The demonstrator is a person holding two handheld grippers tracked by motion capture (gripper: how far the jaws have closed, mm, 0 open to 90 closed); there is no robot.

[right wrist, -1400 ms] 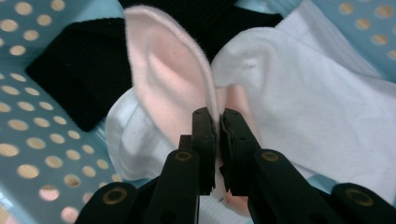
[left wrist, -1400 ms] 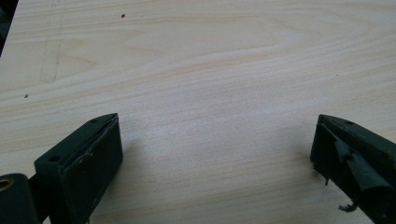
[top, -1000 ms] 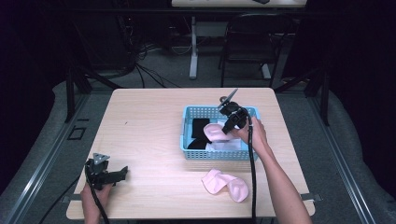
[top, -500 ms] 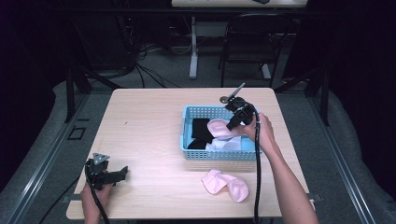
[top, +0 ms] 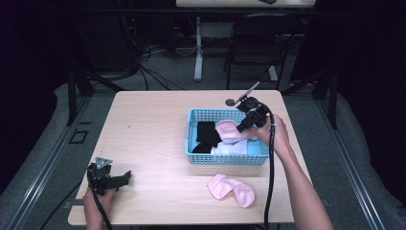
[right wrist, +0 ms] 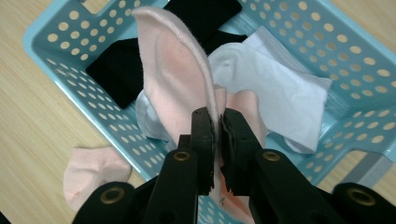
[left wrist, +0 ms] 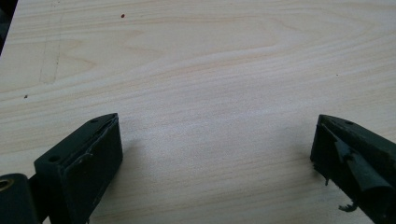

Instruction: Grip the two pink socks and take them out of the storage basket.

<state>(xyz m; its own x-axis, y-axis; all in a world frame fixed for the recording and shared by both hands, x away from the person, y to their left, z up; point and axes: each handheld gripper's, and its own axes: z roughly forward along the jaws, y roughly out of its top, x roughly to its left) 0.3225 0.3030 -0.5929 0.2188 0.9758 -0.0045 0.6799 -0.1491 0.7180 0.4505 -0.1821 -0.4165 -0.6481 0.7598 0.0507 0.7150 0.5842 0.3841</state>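
Note:
A light blue perforated basket (top: 225, 159) (right wrist: 60, 42) stands right of the table's middle. It holds black socks (top: 206, 134) (right wrist: 116, 70), a white sock (top: 230, 149) (right wrist: 275, 88) and a pink sock (top: 229, 130) (right wrist: 173, 79). My right gripper (top: 242, 125) (right wrist: 217, 122) hangs over the basket's right side, shut on the pink sock's edge, and the sock stands up out of the pile. A second pink sock (top: 232, 189) (right wrist: 93, 172) lies on the table in front of the basket. My left gripper (top: 125, 177) (left wrist: 215, 154) rests open on bare wood at the front left.
The wooden table (top: 148, 124) is bare left of the basket. A small dark round mark (top: 230, 101) sits behind the basket near the far edge. Beyond the table stand a chair (top: 249, 43) and cables on a dark floor.
My right gripper has shifted slightly right and toward the far side with the pink sock, drawing it up from the pile. The left gripper has stayed put.

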